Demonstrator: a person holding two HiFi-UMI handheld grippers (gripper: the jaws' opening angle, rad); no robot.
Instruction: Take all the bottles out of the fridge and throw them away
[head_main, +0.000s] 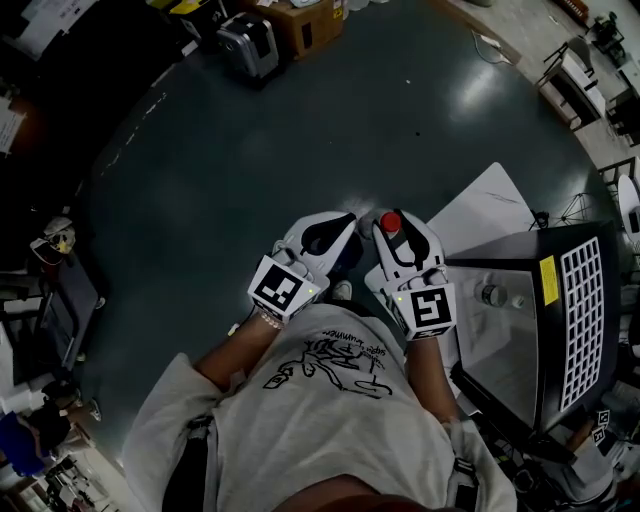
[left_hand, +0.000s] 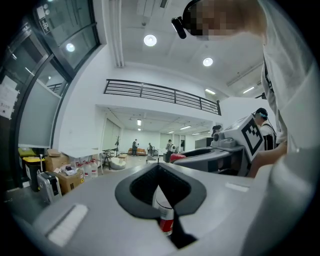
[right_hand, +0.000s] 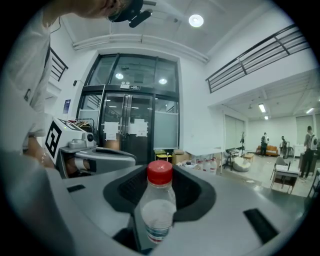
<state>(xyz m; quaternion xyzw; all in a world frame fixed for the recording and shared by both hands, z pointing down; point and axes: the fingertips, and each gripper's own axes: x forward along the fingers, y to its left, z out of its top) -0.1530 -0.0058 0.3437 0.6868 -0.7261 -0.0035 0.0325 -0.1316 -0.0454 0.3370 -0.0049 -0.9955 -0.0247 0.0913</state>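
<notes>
We grip a clear plastic red-capped bottle (right_hand: 159, 200) upright in our right gripper (head_main: 395, 235)'s wide-set jaws and a red-labelled clear bottle (left_hand: 164, 212) clamped in our left gripper (head_main: 322, 235) (both above the dark floor (head_main: 250, 170), beside the black fridge (head_main: 520, 250)).

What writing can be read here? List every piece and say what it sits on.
No text reads clearly.
T-shirt print: script lettering, too warped to read.
Red-labelled bottle: label blurred.
Red-capped bottle: label print too small.
Yellow sticker on the fridge: too small.
Papers on the glass doors: too small.
</notes>
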